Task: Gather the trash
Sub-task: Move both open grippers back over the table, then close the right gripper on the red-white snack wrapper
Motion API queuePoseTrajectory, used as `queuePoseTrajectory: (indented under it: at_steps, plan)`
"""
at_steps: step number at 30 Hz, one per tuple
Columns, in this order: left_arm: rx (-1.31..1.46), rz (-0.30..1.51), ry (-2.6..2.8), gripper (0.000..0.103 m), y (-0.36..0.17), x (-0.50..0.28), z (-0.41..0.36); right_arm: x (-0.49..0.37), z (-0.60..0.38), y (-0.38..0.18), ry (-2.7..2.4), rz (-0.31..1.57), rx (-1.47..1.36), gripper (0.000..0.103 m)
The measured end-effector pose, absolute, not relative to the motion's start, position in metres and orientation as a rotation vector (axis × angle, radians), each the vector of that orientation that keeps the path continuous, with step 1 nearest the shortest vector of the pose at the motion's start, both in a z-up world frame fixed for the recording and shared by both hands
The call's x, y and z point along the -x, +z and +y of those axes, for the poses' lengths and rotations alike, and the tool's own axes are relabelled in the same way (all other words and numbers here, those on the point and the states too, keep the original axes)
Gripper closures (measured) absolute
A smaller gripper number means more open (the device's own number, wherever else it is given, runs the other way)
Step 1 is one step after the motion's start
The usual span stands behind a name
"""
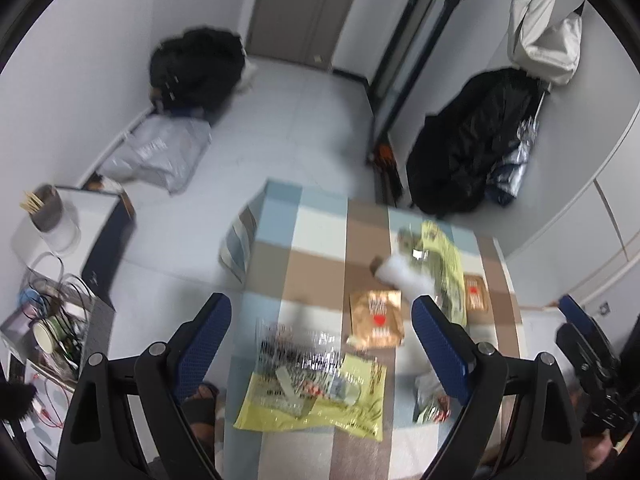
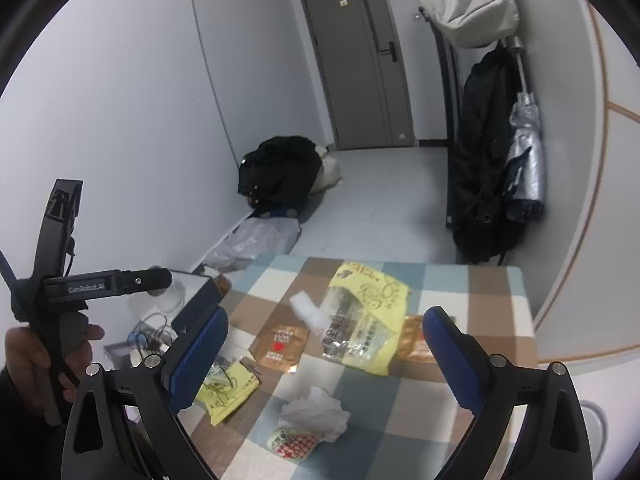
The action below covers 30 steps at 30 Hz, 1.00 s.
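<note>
Just now both spread, empty tongs, left tongs (image 1: pixel 320 344) and right tongs (image 2: pixel 326 354), are hovering, the yellow wrapper (image 1: pixel 316 392) lying low-centre between the left's pads, nearer that hand.

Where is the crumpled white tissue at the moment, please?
In the right wrist view the crumpled white tissue lies on the checked tablecloth near its front edge, just behind a red-and-white wrapper.
</note>
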<state>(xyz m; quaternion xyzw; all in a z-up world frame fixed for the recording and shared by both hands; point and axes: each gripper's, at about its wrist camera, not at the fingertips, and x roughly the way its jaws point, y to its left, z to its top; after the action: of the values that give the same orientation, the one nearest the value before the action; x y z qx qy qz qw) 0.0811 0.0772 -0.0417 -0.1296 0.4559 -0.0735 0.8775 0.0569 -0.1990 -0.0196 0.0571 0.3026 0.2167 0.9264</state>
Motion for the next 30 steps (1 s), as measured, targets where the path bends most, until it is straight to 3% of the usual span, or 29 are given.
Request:
queuePoseTrajectory:
  at_steps: [7, 19, 22, 30]
  plan:
    - [0.284, 1.063, -0.169, 0.013, -0.064, -0.083, 0.084, -0.067, -0.185, -0.051, 0.462, 0.681, -0.110, 0.004]
    - [0.452, 1.002, -0.122, 0.013, -0.048, -0.076, 0.130, -0.074, -0.127, -0.061, 0.658, 0.790, -0.051, 0.005]
    - [0.472, 0.980, -0.112, 0.013, -0.044, -0.073, 0.138, -0.077, -0.102, -0.069, 0.709, 0.821, -0.059, 0.008]
    - [0.572, 0.962, -0.096, 0.013, -0.046, -0.075, 0.162, -0.083, -0.032, -0.113, 0.757, 0.970, -0.026, 0.037]
